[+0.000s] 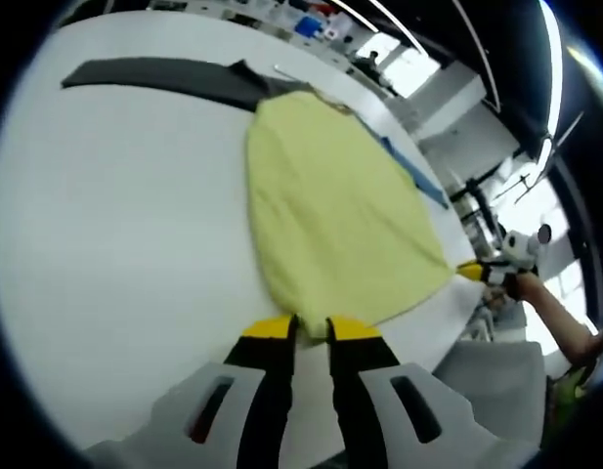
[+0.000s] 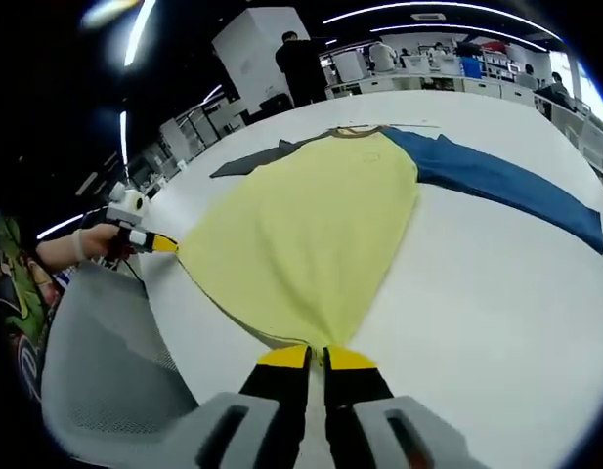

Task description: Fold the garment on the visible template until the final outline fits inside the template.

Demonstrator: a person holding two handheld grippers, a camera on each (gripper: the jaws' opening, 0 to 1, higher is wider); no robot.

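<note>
Presently both tools, left [image 1: 312,327] and right [image 2: 316,359], are clamped on the garment's [image 1: 330,215] hem corners; lift evenly, keeping the hem taut above the desk [image 1: 125,225].

White table [image 2: 496,293], grey chair [image 2: 106,362] — person standing [image 2: 303,63]

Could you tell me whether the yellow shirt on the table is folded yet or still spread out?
Spread out. The yellow shirt lies flat on the table, blue sleeve stretched sideways, while the left gripper and right gripper pinch its hem corners.
</note>
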